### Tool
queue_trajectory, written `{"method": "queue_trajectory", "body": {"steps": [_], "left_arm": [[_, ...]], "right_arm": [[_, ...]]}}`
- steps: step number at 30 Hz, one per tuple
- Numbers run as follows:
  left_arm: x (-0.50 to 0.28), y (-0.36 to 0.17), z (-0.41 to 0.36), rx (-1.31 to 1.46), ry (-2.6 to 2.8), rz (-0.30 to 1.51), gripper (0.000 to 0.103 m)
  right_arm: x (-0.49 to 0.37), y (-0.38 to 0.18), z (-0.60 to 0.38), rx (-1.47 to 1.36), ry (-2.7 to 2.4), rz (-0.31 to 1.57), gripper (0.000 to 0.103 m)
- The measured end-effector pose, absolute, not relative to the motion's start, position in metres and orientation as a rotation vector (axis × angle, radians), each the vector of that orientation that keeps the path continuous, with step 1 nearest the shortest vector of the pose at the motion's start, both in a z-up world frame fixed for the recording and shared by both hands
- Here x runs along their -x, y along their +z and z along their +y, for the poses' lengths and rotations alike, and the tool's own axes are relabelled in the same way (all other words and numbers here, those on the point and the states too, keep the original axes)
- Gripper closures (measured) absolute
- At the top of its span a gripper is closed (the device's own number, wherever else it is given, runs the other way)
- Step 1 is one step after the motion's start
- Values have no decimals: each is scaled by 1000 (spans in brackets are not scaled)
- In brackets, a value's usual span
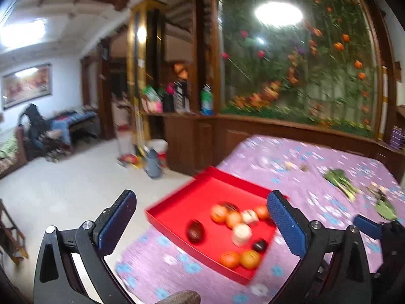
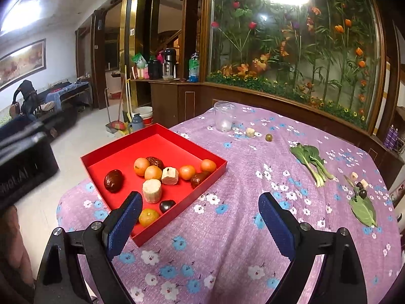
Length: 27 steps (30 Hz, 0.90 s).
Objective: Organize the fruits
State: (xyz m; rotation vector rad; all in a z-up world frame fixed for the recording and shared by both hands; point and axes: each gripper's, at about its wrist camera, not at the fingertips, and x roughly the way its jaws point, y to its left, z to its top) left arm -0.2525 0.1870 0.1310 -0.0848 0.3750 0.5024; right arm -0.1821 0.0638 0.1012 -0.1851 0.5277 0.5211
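From the left wrist, blurred: left gripper [image 1: 202,217] spread wide and empty above a red tray [image 1: 177,204] at the corner of a purple floral tablecloth [image 1: 303,167]; oranges [image 1: 250,259], dark fruits and pale chunks inside; leafy greens [image 1: 341,181] well off to the right. From the right wrist, sharper: right gripper [image 2: 200,215] likewise agape, gripping nothing, its left pad overlapping the tray's near edge beside one orange. Farther back, a clear glass jar [image 2: 224,116], a pale chunk [image 2: 250,132] and a small green fruit [image 2: 268,137] (outside the tray). At far left, a black device with partly legible lettering.
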Motion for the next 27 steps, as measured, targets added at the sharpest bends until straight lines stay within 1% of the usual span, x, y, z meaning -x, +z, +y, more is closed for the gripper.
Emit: {"method": "queue_trajectory", "body": {"steps": [11, 27], "left_arm": [[235, 115, 177, 115, 421, 508, 0], [209, 89, 190, 144, 426, 623, 0]], "right_arm": [[184, 87, 56, 168, 525, 567, 7], [170, 70, 66, 181, 542, 620, 7]]}}
